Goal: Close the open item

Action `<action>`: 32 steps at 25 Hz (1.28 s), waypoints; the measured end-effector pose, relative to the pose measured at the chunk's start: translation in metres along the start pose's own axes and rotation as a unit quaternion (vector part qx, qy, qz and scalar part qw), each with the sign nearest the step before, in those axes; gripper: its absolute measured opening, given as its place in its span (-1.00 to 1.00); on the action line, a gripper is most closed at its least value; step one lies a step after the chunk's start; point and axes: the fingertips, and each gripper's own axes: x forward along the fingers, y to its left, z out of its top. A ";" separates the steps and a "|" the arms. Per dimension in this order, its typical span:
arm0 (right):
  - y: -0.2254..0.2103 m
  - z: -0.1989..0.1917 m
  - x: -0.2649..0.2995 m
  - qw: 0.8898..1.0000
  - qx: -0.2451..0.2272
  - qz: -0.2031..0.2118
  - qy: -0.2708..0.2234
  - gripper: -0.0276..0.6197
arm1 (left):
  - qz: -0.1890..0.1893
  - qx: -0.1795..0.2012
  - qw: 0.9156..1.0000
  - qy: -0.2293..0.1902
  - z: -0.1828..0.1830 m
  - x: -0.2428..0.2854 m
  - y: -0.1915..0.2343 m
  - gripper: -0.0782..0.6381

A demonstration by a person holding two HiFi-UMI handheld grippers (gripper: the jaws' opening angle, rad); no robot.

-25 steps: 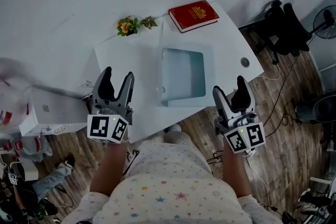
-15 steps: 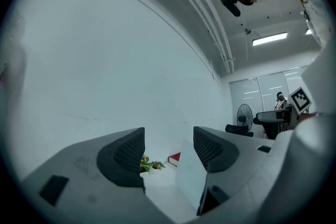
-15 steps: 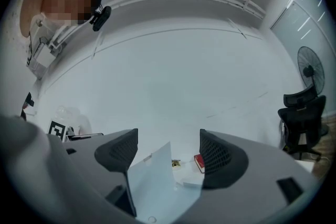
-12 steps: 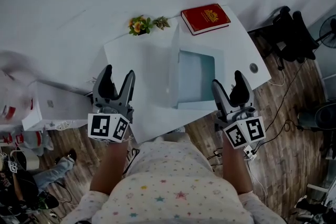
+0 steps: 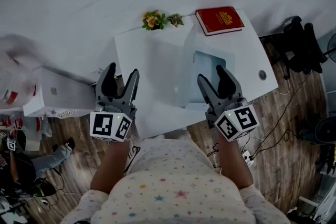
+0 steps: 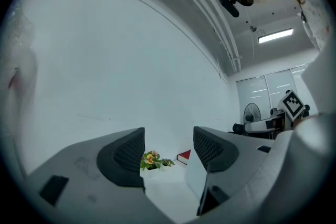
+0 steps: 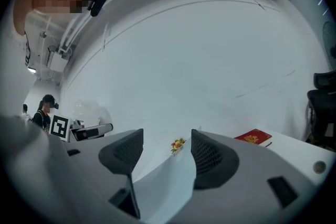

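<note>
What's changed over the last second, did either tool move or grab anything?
The right tool swung left and forward and now hangs, jaws apart, over the white case, beside its raised lid. Nothing was taken hold of. The left tool stayed open near the table's edge; the lid is still up, and the red book and flowers are unmoved.

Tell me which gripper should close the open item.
Right. The right gripper hangs over the open white item, its raised flap lined up between the open jaws; the left gripper sits farther left.
</note>
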 end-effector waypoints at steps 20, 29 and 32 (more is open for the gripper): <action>0.000 -0.062 0.016 0.993 0.009 0.005 0.121 -0.43 | 0.001 -0.004 1.000 0.013 -0.011 -0.010 -0.006 -0.03; -0.023 -0.069 -0.016 0.990 0.014 -0.041 0.133 -0.61 | -0.032 -0.008 0.999 0.020 -0.018 0.001 -0.022 -0.03; -0.033 -0.074 -0.031 0.989 0.022 -0.062 0.135 -0.65 | -0.048 -0.012 0.999 0.023 -0.021 0.008 -0.030 -0.03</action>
